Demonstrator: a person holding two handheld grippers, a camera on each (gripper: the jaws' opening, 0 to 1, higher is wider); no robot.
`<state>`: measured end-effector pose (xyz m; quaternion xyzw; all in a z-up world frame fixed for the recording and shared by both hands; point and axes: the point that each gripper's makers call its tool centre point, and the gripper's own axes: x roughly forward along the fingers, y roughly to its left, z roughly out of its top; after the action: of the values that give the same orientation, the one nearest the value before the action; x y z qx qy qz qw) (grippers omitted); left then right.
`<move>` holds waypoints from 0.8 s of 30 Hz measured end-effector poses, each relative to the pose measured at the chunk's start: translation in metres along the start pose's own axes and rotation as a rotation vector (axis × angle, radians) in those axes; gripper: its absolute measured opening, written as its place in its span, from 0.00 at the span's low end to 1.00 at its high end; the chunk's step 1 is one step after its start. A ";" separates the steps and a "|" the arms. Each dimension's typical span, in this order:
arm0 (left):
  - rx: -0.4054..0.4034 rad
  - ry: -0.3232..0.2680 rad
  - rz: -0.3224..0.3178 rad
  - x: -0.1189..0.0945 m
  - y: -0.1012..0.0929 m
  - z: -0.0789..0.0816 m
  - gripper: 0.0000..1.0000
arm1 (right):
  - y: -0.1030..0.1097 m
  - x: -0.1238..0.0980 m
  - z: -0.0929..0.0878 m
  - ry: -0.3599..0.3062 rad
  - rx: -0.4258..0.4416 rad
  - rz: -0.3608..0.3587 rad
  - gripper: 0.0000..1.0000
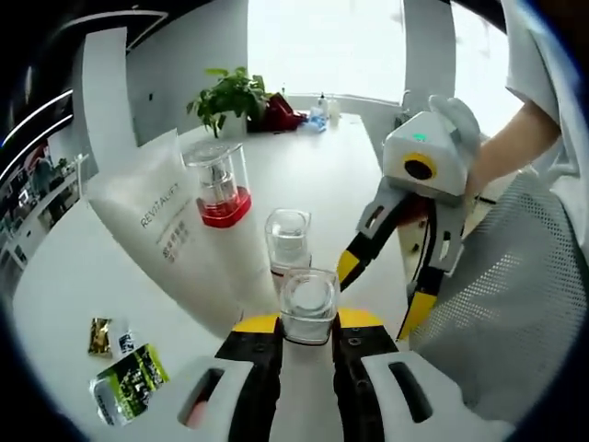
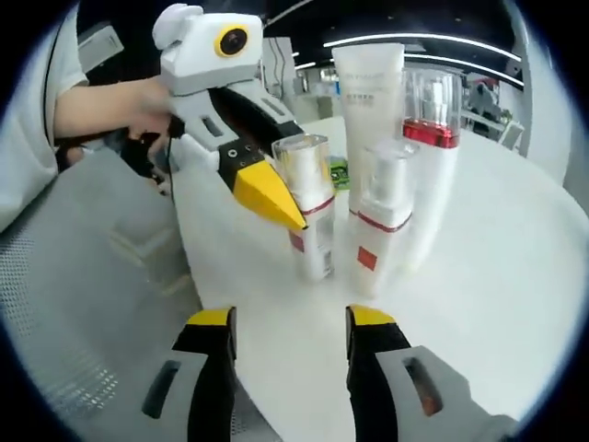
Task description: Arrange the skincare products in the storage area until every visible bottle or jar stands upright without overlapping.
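- Left gripper (image 1: 308,324): jaws are seen closed narrowly on the clear cap of a small bottle (image 1: 309,307) that stands upright near the desk (image 1: 64,276) edge.
- Just behind it, a second clear-capped bottle (image 1: 289,238) is seen upright, a little apart.
- A large white tube (image 1: 175,230) printed "REVITALIFT" is stood on end beside these; a tall bottle with a red band (image 1: 219,184) is seen close against it.
- Small sachets (image 1: 124,373) are noted flat on the desk, toward the near edge.
- Right gripper (image 2: 289,333): jaws are held wide apart, nothing between them, just short of the cluster of bottles.
- In the right gripper view, the four products are seen grouped upright in the middle of the desk, the two small bottles in front, the tube and the red-banded bottle behind.
- A potted plant (image 1: 228,97) is noted at the far desk edge.
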<state>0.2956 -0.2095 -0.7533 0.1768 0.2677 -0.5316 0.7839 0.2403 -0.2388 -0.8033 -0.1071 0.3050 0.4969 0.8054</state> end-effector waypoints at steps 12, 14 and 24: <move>-0.033 -0.026 0.006 0.009 0.013 0.007 0.22 | -0.002 -0.010 0.000 -0.013 0.057 -0.024 0.50; -0.036 -0.029 0.004 0.010 0.013 0.007 0.22 | -0.003 -0.011 -0.001 -0.014 0.062 -0.027 0.51; -0.017 -0.023 -0.023 0.013 0.010 0.009 0.22 | -0.004 -0.014 -0.005 -0.014 0.091 -0.032 0.53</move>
<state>0.3104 -0.2200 -0.7542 0.1611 0.2653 -0.5401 0.7823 0.2374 -0.2531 -0.7990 -0.0719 0.3199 0.4702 0.8194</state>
